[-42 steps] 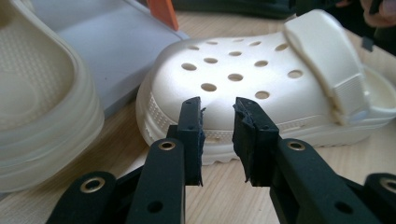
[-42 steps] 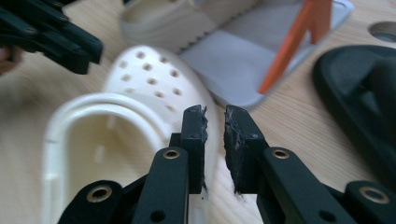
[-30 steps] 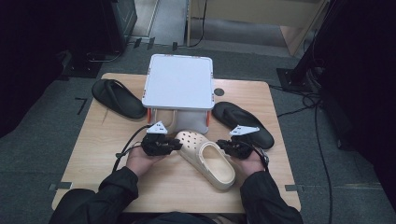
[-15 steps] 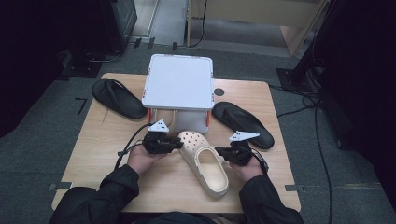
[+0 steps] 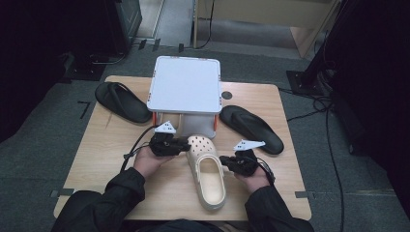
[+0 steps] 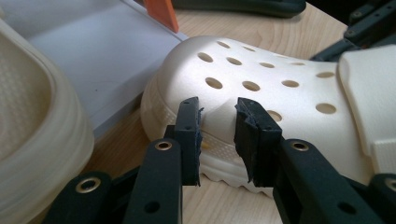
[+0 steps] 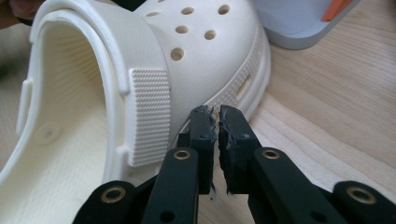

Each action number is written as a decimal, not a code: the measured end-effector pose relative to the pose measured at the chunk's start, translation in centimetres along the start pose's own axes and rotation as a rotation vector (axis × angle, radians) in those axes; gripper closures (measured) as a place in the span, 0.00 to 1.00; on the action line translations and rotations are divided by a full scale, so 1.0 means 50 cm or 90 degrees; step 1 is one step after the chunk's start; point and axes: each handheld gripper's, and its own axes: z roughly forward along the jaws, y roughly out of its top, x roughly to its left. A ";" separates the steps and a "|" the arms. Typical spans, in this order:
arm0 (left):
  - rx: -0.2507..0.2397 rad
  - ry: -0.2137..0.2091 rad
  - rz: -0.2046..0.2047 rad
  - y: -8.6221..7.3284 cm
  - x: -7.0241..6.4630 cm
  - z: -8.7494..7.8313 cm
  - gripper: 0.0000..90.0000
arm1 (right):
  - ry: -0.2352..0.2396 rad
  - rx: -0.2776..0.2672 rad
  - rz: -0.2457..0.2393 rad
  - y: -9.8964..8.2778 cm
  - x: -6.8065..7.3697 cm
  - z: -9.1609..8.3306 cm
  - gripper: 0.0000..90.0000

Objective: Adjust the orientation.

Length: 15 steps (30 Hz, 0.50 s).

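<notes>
A cream perforated clog (image 5: 207,170) lies on the wooden table (image 5: 106,159) between the two grippers, its toe towards the white box-like stand (image 5: 185,92) and its heel towards the person. The left gripper (image 5: 170,145) sits at the clog's toe on the left side; in the left gripper view its jaws stand a little apart, with a clear gap between the pads (image 6: 188,135), and they close on nothing, the holed toe of the clog (image 6: 261,88) just beyond their tips. The right gripper (image 5: 238,163) rests against the clog's right flank near the strap; in the right gripper view its jaws are pressed nearly together, only a hairline slit between the pads (image 7: 201,135), and whether a bit of the clog's side edge (image 7: 243,88) is pinched there I cannot tell. Beyond the left gripper, far to its left, lies a black slide sandal (image 5: 122,101); beyond the right gripper, near it, lies a black flip-flop (image 5: 251,128). A second cream clog (image 6: 37,135) shows at the left edge of the left gripper view.
</notes>
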 end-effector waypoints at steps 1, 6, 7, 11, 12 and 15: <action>0.000 -0.001 -0.002 0.001 0.001 0.000 0.78 | 0.001 0.000 -0.001 0.000 0.002 0.000 0.94; -0.002 0.002 -0.004 0.003 0.005 0.002 0.78 | 0.007 0.000 -0.001 -0.002 0.009 0.001 0.94; -0.004 0.001 -0.008 0.003 0.007 0.003 0.78 | 0.010 0.001 -0.005 -0.002 0.011 0.001 0.94; -0.006 -0.006 -0.019 0.005 0.014 0.005 0.78 | 0.016 0.003 -0.013 -0.002 0.018 0.002 0.93; -0.005 -0.007 -0.021 0.005 0.015 0.005 0.78 | 0.018 0.004 -0.012 -0.003 0.019 0.002 0.93; 0.000 -0.006 -0.020 0.008 0.018 0.004 0.76 | 0.012 0.003 -0.014 -0.005 0.016 0.001 0.85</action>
